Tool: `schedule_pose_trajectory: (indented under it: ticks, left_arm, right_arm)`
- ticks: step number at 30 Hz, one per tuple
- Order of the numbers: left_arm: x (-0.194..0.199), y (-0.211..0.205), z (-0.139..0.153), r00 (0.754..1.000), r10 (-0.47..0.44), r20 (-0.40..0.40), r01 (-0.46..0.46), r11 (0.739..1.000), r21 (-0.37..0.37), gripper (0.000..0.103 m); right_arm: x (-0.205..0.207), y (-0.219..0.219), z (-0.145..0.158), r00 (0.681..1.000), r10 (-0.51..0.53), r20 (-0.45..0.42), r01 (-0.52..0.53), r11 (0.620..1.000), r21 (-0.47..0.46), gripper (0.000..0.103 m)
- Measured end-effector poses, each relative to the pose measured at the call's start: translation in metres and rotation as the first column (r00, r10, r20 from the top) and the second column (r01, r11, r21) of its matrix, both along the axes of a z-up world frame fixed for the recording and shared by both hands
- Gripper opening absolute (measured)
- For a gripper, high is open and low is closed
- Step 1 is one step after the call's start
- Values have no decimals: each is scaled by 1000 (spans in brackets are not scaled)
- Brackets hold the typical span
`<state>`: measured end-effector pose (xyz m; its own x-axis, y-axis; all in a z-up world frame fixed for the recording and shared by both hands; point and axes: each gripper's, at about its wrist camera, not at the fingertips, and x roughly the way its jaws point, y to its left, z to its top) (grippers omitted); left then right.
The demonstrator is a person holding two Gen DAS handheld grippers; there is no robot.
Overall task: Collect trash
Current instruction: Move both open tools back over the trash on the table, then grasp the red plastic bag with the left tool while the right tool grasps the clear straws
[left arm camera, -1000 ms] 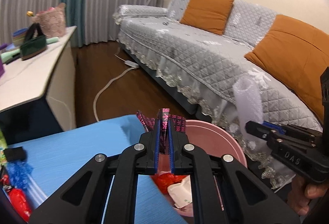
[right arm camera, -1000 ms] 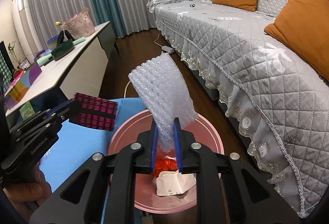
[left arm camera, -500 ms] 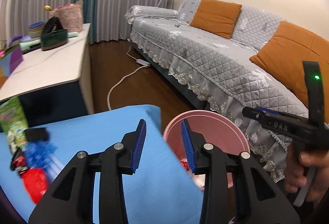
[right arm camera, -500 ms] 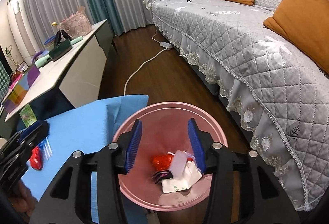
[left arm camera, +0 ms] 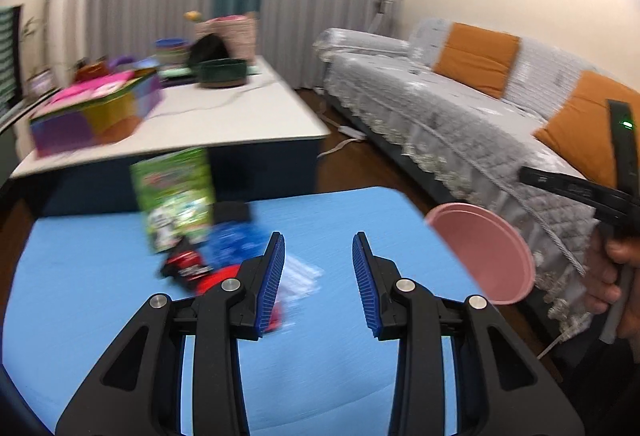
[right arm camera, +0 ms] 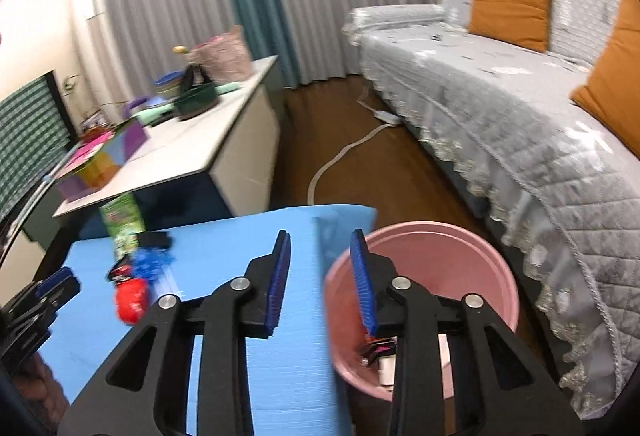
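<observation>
Both empty, the left tool [left arm camera: 318, 268] and right tool [right arm camera: 320, 268] gaped over the blue counter [left arm camera: 100, 300], where the remaining wrappers [left arm camera: 188, 264], well apart from the pink bin [right arm camera: 440, 256], risked being scattered by a hasty grab.

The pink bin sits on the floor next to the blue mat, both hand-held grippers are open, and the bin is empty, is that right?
Not quite: the pink bin is not empty. The right wrist view shows trash lying at its bottom, below the right hand-held gripper. The rest holds: the bin stands beside the blue mat, and both that gripper and the left hand-held gripper are open.
</observation>
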<state>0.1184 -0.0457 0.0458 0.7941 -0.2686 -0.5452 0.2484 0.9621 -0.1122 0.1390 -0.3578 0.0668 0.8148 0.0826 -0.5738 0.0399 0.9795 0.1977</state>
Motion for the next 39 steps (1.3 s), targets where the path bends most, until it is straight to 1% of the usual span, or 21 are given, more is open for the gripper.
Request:
schedule_pose_trajectory:
  ticks: [2, 4, 6, 8, 10, 12, 14, 16, 19, 22, 23, 25, 26, 29, 31, 32, 33, 34, 35, 37, 39]
  left_arm:
    - [0, 15, -10, 999, 53, -7, -53, 999, -6, 35]
    - [4, 30, -27, 993, 115, -29, -115, 993, 1, 39]
    - [12, 38, -44, 984, 163, -68, -164, 986, -10, 50]
    - [23, 42, -59, 974, 204, -100, -206, 978, -16, 58]
    - [32, 40, -67, 971, 209, -119, -213, 977, -23, 63]
    - [40, 33, -73, 973, 191, -129, -195, 981, -14, 74]
    - [41, 28, -78, 974, 181, -136, -184, 983, -8, 78]
    - [46, 21, -84, 974, 162, -158, -164, 986, -3, 80]
    - [52, 17, -94, 964, 186, -190, -182, 982, 40, 80]
    - [57, 26, -98, 950, 216, -227, -218, 976, 17, 80]
    - [57, 29, -98, 947, 224, -230, -226, 974, 18, 79]
    - [57, 32, -101, 943, 217, -250, -222, 975, 9, 67]
    - [57, 34, -102, 942, 214, -258, -220, 975, 6, 64]
    - [53, 40, -100, 941, 235, -243, -238, 971, 17, 60]
    - [52, 47, -98, 937, 251, -242, -257, 966, 6, 58]
    - [51, 50, -97, 936, 257, -240, -265, 964, 0, 55]
    - [49, 53, -96, 935, 263, -237, -271, 962, -2, 43]
    - [47, 58, -93, 936, 266, -230, -276, 961, -10, 39]
    - [45, 61, -92, 936, 267, -229, -278, 960, -17, 26]
    - [44, 65, -91, 936, 266, -231, -277, 961, -18, 26]
    - [43, 70, -91, 937, 266, -228, -278, 960, -21, 26]
  right_arm:
    - [-1, 12, 1, 1000, 28, 8, -28, 1000, -13, 29]
    - [0, 25, -2, 998, 61, 7, -61, 998, -26, 29]
    - [1, 35, -7, 996, 90, -5, -90, 995, -29, 29]
    - [2, 42, -14, 994, 111, -15, -111, 993, -25, 29]
    - [3, 53, -21, 990, 138, -27, -139, 990, -30, 29]
    - [5, 63, -27, 987, 159, -37, -161, 986, -50, 29]
    - [8, 70, -33, 983, 176, -47, -179, 982, -53, 29]
    - [12, 77, -37, 980, 193, -57, -196, 979, -55, 29]
    - [16, 88, -43, 974, 217, -70, -222, 973, -63, 30]
    - [21, 100, -48, 966, 245, -82, -250, 966, -64, 30]
    - [24, 105, -51, 963, 256, -87, -262, 963, -66, 30]
    - [28, 114, -55, 957, 273, -97, -280, 958, -67, 31]
    - [31, 120, -58, 953, 285, -103, -293, 954, -70, 31]
    - [39, 136, -65, 943, 310, -119, -320, 945, -72, 31]
    - [44, 148, -70, 934, 332, -132, -342, 937, -68, 32]
    - [47, 154, -72, 929, 342, -138, -354, 933, -67, 32]
    - [49, 161, -76, 922, 359, -147, -371, 926, -63, 32]
    - [51, 167, -79, 915, 372, -154, -385, 921, -62, 33]
    - [54, 174, -84, 907, 387, -165, -401, 914, -61, 33]
    - [57, 183, -91, 896, 403, -184, -419, 907, -53, 33]
    - [63, 194, -100, 881, 425, -209, -440, 898, -31, 40]
